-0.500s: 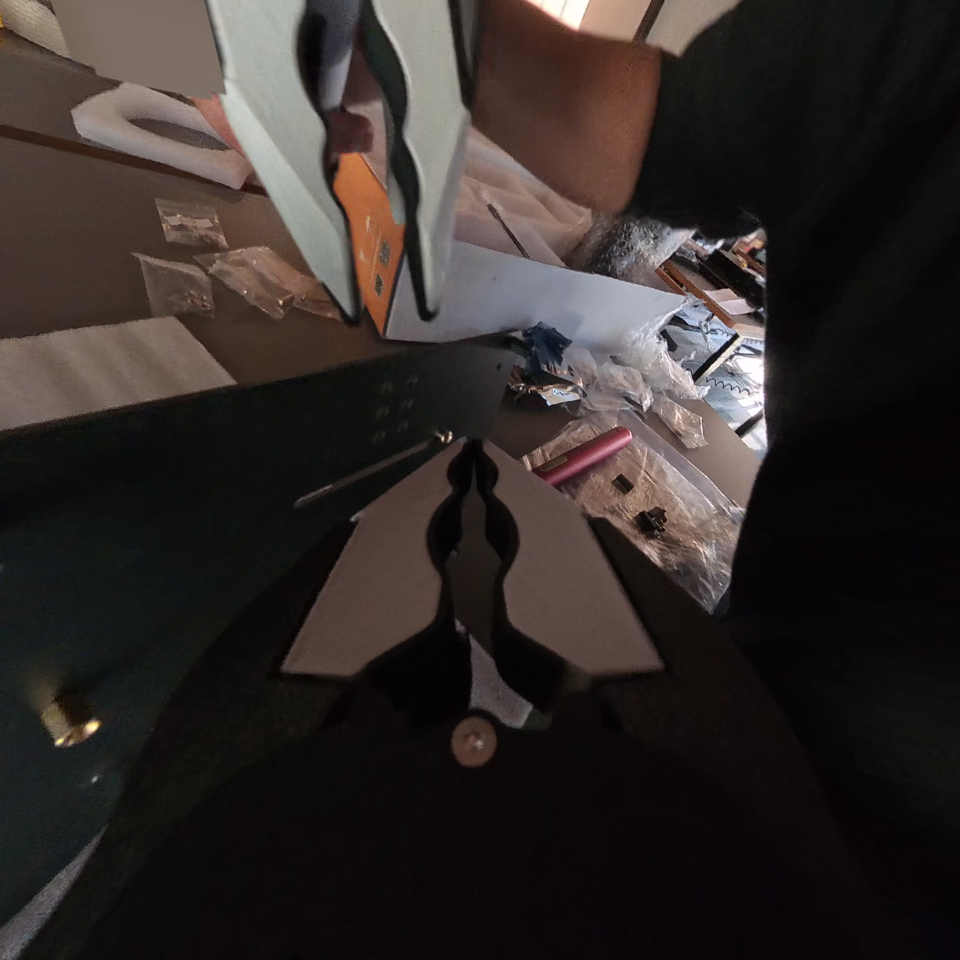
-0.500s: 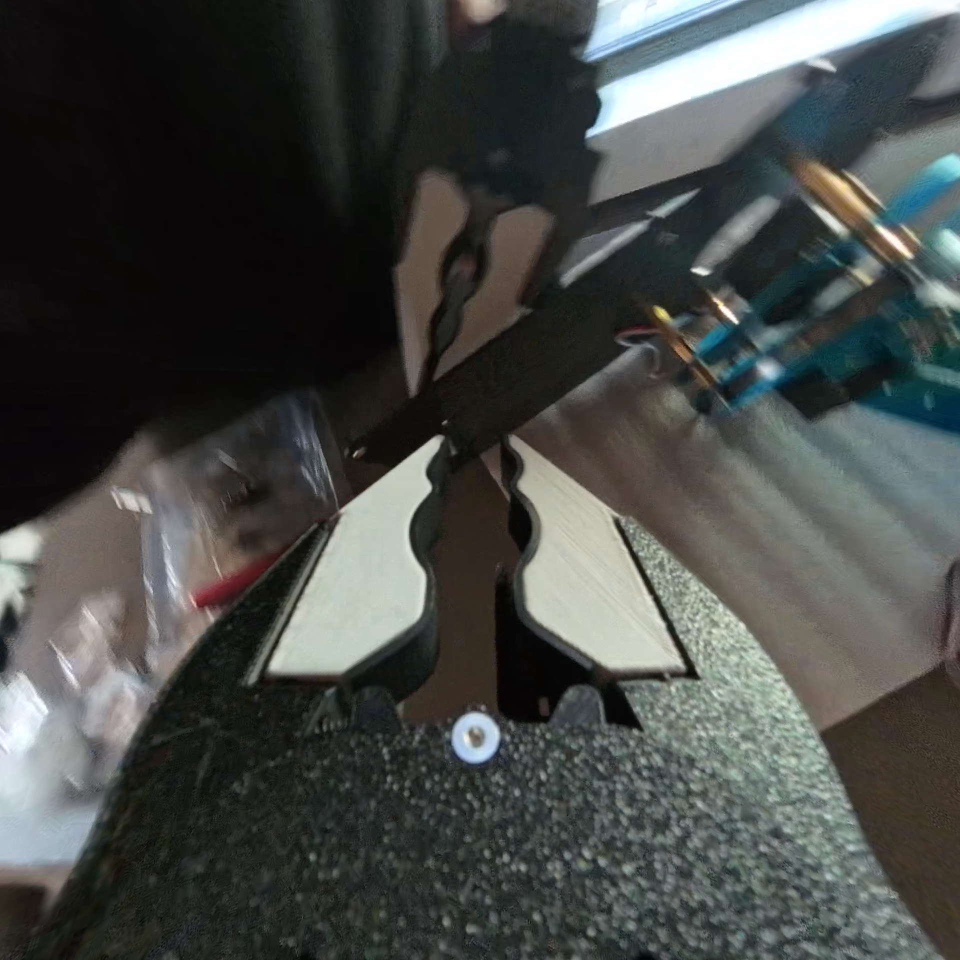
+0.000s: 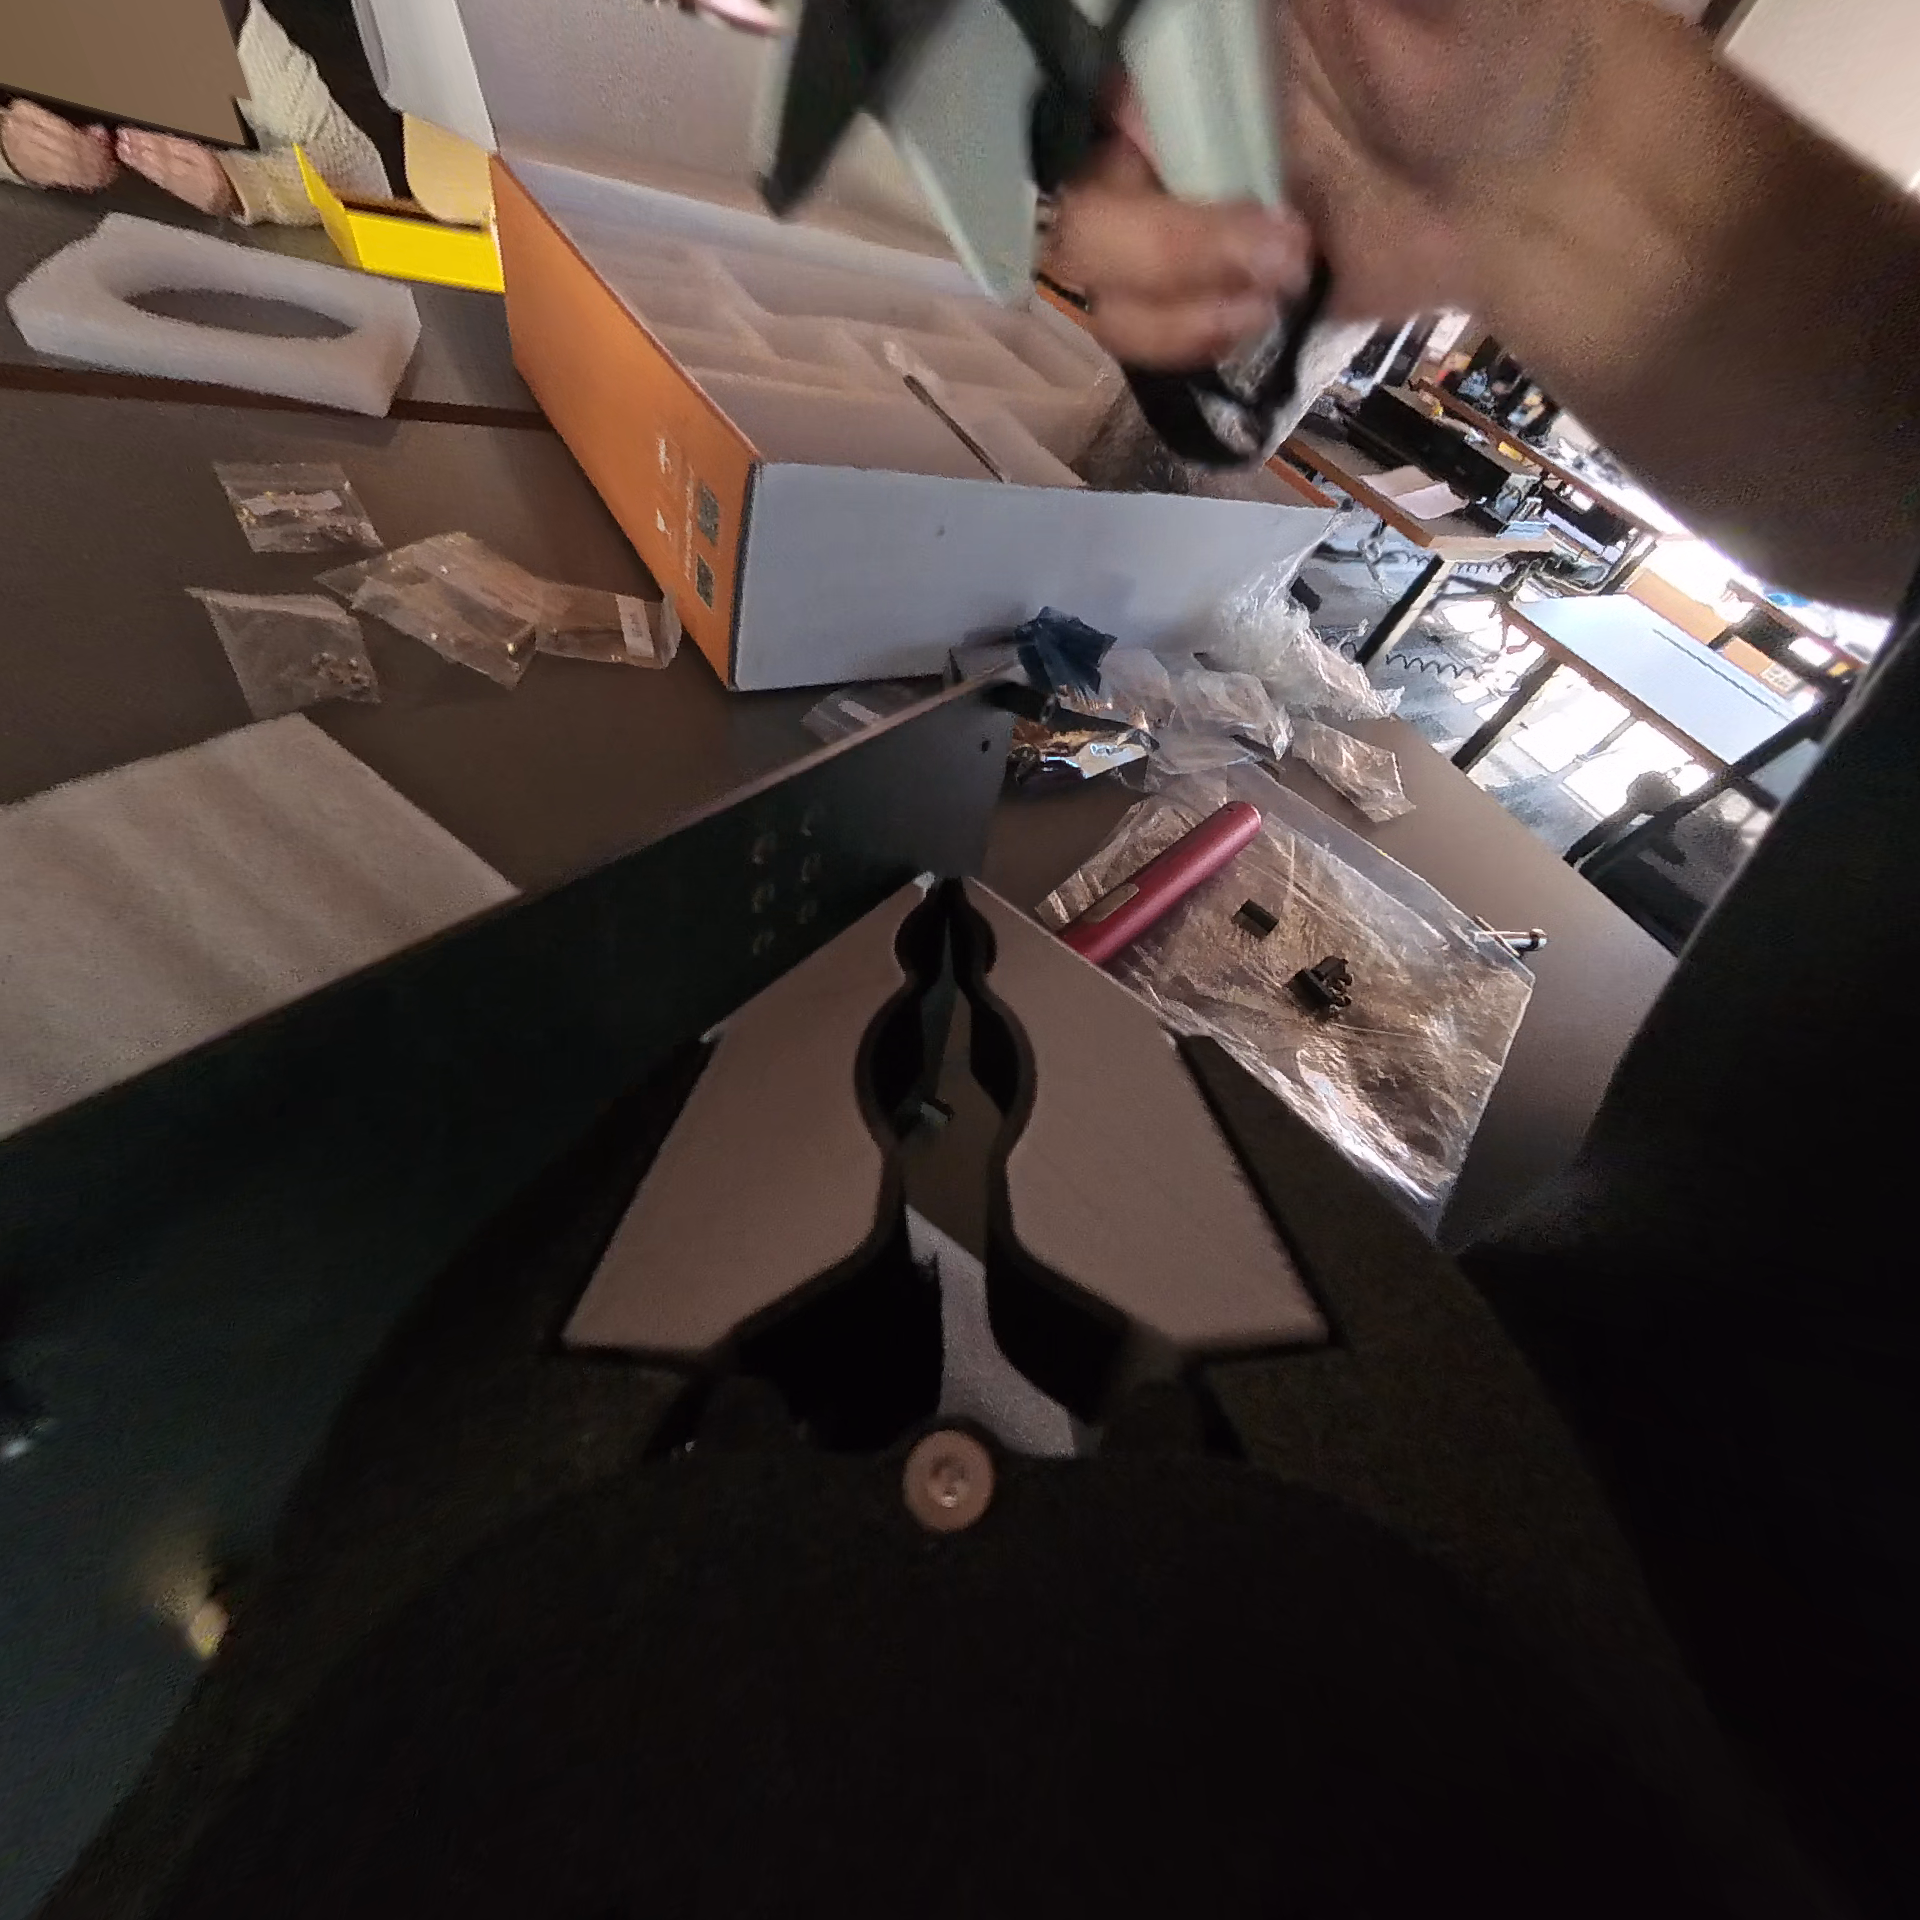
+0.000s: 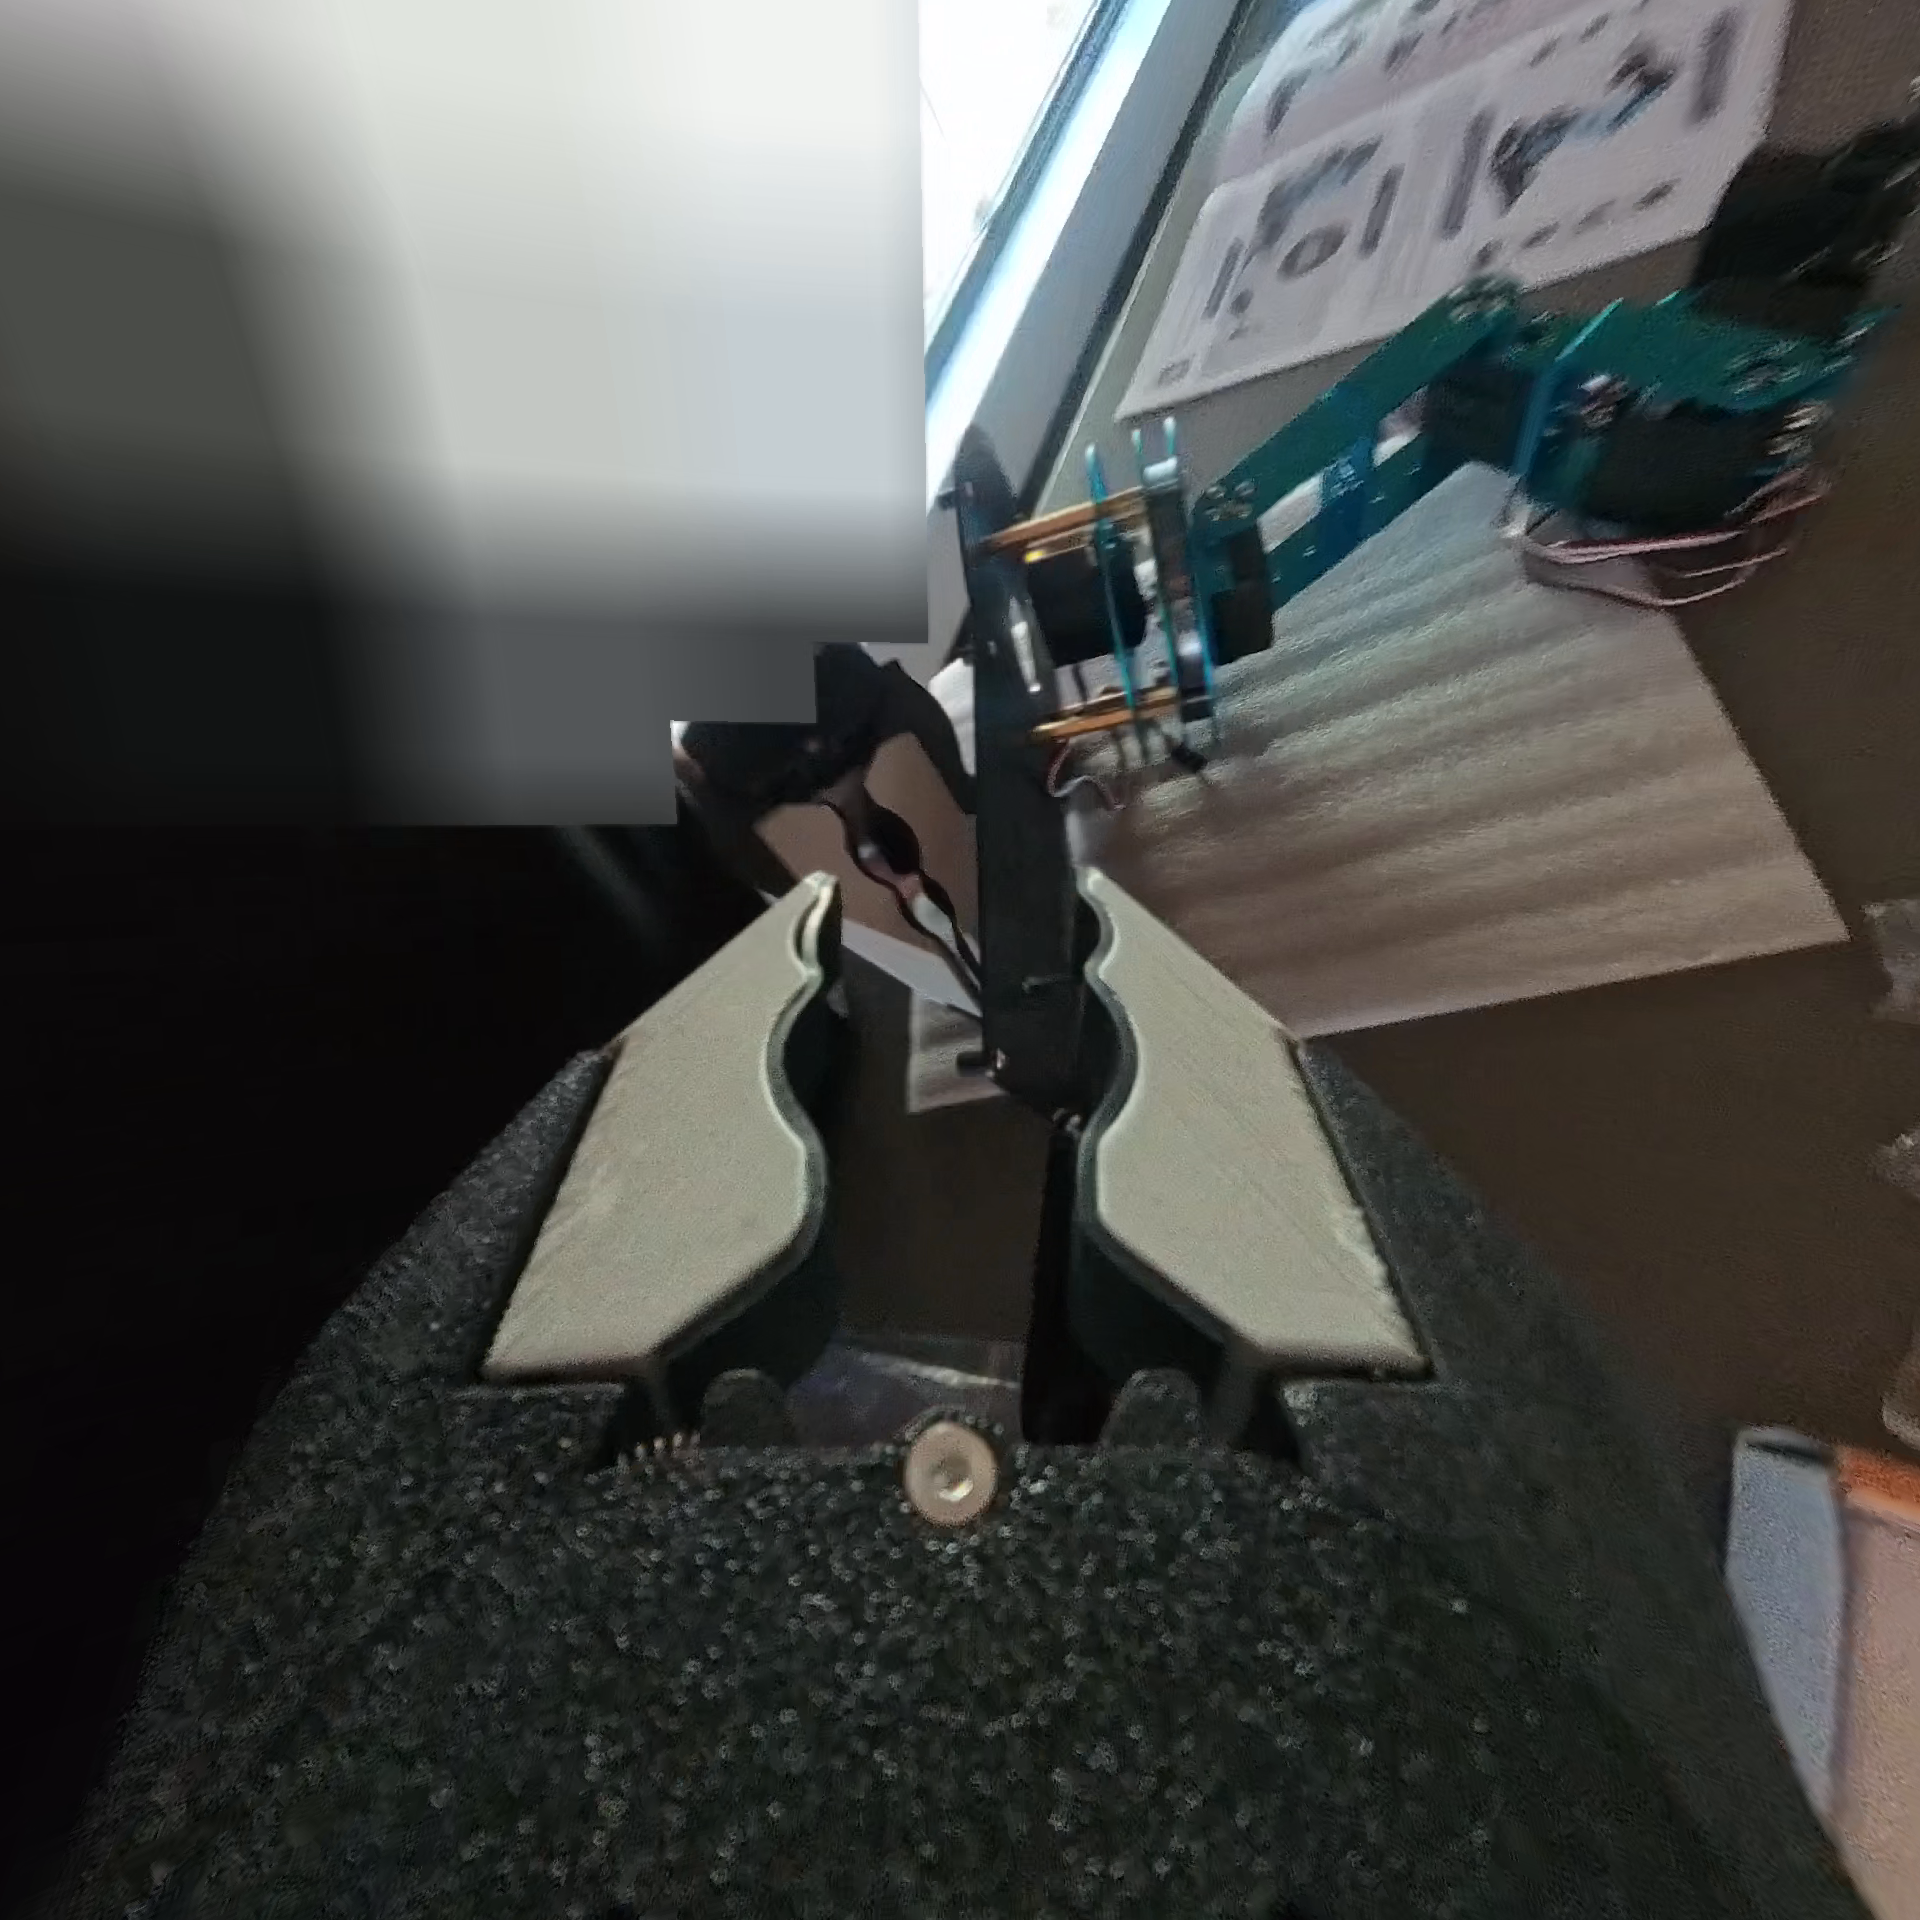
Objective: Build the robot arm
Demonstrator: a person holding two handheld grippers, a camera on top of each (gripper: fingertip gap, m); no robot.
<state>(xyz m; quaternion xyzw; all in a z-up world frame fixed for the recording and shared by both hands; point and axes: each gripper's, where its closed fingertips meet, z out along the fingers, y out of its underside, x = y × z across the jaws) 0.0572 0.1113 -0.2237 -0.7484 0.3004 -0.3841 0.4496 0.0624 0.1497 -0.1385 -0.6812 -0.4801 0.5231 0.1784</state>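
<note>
Left gripper (image 3: 948, 894) pinched tight on edge of black plate (image 3: 540, 1018), raised above brown table (image 3: 540, 727). Right gripper (image 4: 956, 894) spread wide, gripping nothing; plate's edge (image 4: 1023, 935) against its right finger. Teal arm assembly (image 4: 1351, 468) bolted to plate's far side by 2 brass standoffs.

No legible text in either view. Orange-sided box (image 3: 623, 416) on tabletop (image 3: 520, 727) carries small dark printed marks, too small to read. Small clear bag (image 3: 613, 629) beside box bears white label, illegible. Printed sheet (image 4: 1455, 177) on tabletop in right wrist view shows dark figures, blurred beyond reading.
</note>
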